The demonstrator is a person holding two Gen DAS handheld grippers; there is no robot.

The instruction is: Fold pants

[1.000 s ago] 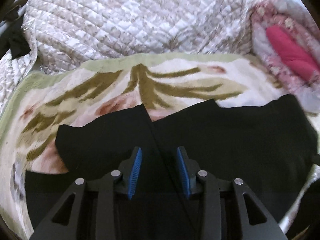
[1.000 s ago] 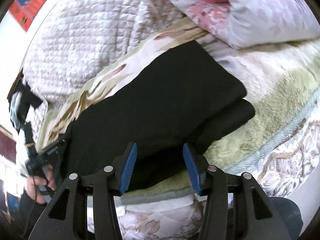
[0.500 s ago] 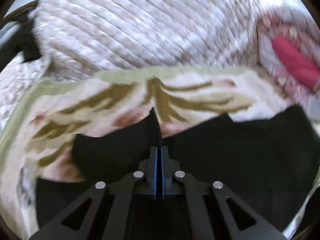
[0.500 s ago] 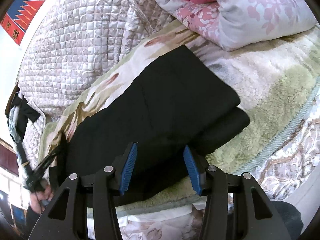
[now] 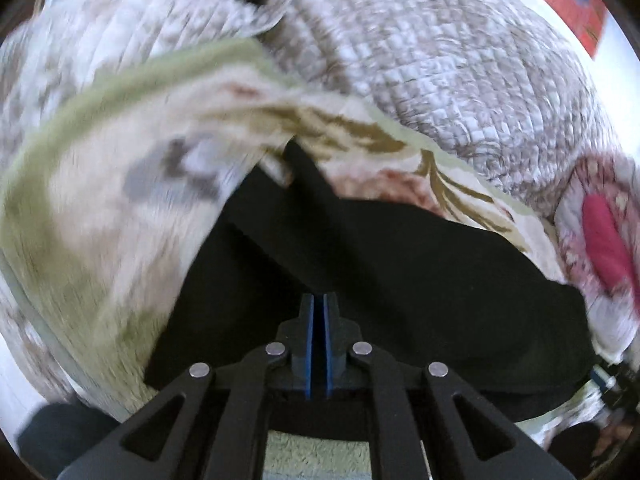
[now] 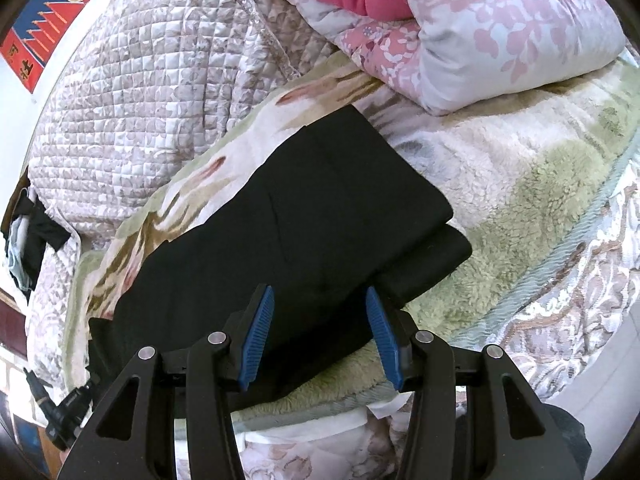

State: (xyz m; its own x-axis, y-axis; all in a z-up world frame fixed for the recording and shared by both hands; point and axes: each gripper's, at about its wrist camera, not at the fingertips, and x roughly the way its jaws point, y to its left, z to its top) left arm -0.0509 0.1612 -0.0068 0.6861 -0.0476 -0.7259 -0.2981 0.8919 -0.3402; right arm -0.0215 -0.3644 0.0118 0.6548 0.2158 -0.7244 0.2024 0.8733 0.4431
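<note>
Pants [image 6: 304, 216] of matte black cloth lie as a long folded slab across the bed's plush fleece blanket [image 6: 532, 200], cream and sage with olive leaf shapes, a thicker doubled end stepping out toward the blanket's ribbed near edge. Left hand-held gripper [image 5: 319, 312] has its ribbed blue pads pressed together, seemingly nipping a thin fold of the black cloth, though that view is blurred. Right hand-held gripper [image 6: 320, 300] stands spread just above the pants' near edge, with a quilted bedspread [image 6: 152, 92] and floral pillow [image 6: 500, 36] bunched beyond.

The left gripper [image 5: 319, 312] closed on the pants [image 5: 400, 280] and dragged them sideways.
</note>
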